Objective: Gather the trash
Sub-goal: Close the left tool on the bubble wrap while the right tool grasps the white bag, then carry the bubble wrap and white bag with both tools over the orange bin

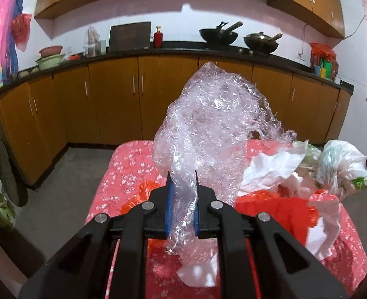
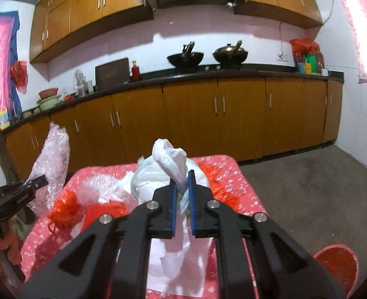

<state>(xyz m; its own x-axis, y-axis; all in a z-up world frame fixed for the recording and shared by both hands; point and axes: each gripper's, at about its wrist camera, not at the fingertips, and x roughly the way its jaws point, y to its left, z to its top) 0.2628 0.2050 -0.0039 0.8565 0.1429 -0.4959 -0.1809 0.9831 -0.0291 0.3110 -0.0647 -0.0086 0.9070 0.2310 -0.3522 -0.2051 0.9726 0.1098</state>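
Observation:
My left gripper is shut on a crumpled sheet of clear plastic wrap, which stands up above the red flowered table. That left gripper and its clear wrap also show at the left of the right wrist view. My right gripper is shut on a white plastic bag, lifted over the table. Red plastic bags and crumpled white paper lie in a heap on the table.
Brown kitchen cabinets with a black counter run along the far wall, with two woks on the stove. A red round basket sits on the floor at the lower right. Grey floor lies right of the table.

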